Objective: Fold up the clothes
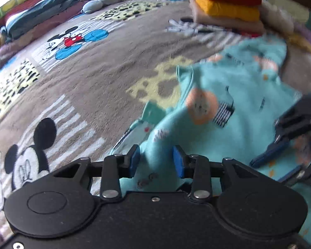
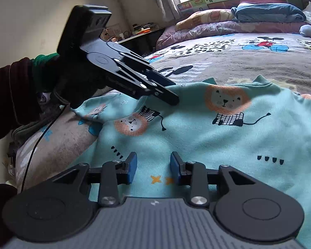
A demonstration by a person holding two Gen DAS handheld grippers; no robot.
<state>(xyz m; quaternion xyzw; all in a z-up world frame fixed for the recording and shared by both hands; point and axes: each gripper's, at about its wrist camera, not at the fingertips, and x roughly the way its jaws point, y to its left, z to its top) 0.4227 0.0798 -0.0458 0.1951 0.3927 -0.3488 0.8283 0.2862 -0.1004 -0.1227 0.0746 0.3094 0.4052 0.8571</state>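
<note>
Teal lion-print garment (image 2: pixel 228 134) spread on bed blanket (image 1: pixel 93 78). Left claw (image 1: pixel 156 161) jaws apart over the cloth, no grip. Right claw (image 2: pixel 153 169) jaws apart above it. Folded stack (image 1: pixel 228 8) behind.

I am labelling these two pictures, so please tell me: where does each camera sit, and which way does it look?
Left wrist: on the left gripper, looking down at the teal garment on the blanket; right gripper at the right edge.
Right wrist: on the right gripper, facing across the garment; left gripper and dark sleeve show.
Shared: garment, blanket, folded blue cloth.
</note>
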